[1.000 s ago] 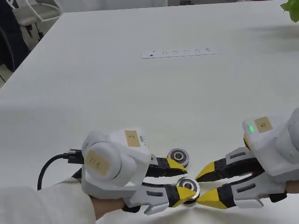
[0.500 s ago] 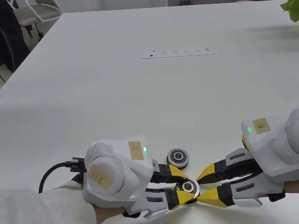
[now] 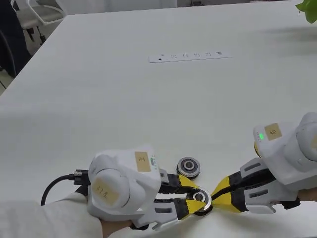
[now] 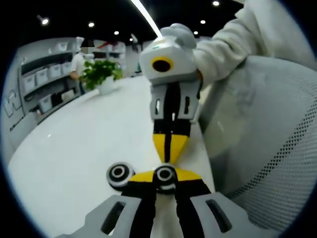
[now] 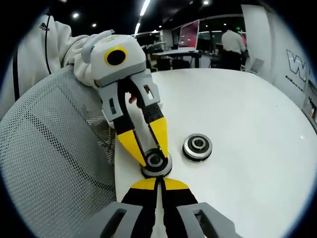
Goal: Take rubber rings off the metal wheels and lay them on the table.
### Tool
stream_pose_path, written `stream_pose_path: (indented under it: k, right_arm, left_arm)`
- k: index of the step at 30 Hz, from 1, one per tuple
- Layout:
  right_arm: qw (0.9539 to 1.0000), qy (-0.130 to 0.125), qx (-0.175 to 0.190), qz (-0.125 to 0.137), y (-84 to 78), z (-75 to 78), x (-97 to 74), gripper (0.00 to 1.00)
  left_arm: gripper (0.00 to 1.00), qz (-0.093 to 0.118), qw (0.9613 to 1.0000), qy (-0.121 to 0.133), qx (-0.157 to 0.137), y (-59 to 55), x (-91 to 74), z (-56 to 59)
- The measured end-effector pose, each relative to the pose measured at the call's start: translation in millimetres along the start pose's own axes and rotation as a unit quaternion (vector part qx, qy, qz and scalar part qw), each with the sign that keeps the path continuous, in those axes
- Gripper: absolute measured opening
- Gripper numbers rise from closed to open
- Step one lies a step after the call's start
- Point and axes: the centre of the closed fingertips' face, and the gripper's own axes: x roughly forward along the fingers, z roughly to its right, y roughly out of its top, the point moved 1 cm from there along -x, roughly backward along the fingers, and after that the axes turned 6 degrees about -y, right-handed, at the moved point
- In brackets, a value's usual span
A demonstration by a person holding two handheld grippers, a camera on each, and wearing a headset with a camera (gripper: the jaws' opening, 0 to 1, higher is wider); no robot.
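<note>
A small metal wheel (image 3: pixel 200 197) with a dark rubber ring sits near the white table's (image 3: pixel 124 109) front edge. My left gripper (image 3: pixel 191 198) is shut on it, yellow tips on either side. My right gripper (image 3: pixel 214 196) comes in from the right with its jaws together on the ring at the wheel's edge. In the left gripper view the wheel (image 4: pixel 165 174) lies between my own tips, and the right gripper (image 4: pixel 168 154) points down at it. A second wheel (image 3: pixel 188 166) lies free just behind, also seen as the second wheel (image 5: pixel 197 147) in the right gripper view.
A white power strip (image 3: pixel 189 56) lies far back on the table. A black cable (image 3: pixel 52 176) trails from the left gripper. A potted plant (image 3: pixel 309 10) stands at the far right corner. A grey mesh chair (image 5: pixel 54 144) is just off the front edge.
The right gripper's jaws, spread apart a second ago, have come together at the wheel's right edge. The left gripper has kept its hold on the wheel.
</note>
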Motion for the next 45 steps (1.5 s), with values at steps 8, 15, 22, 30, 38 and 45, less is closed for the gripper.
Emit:
stream_pose_path:
  k: [8,15,22,30,38,45]
  right_arm:
    - [0.9929,0.005,0.119,0.004,1.4,3.7,-4.3,0.0]
    - [0.9797,0.02,0.198,0.025,2.3,7.4,-7.1,0.0]
    - [0.9677,0.026,0.247,0.044,6.1,9.2,-10.0,0.0]
    - [0.9563,0.045,0.286,0.041,8.9,0.0,-10.8,0.0]
    - [0.9552,0.042,0.289,0.046,12.9,-1.5,-8.8,0.0]
    - [0.9517,0.044,0.3,0.048,14.8,-1.6,-7.9,0.0]
  left_arm:
    - [0.15,0.003,1.0,0.0,0.001,-0.8,0.5,-0.3]
    - [0.14,0.006,1.0,0.002,0.0,-1.4,0.1,-0.8]
    - [0.14,0.018,0.9998,0.001,-0.001,-1.5,0.6,-0.6]
    - [0.14,0.017,0.9998,-0.004,0.004,-0.9,2.0,2.2]
    - [0.14,0.017,0.9998,-0.006,0.002,-2.5,0.8,0.9]
    - [0.14,0.016,0.9998,-0.005,0.004,-2.3,0.3,0.5]
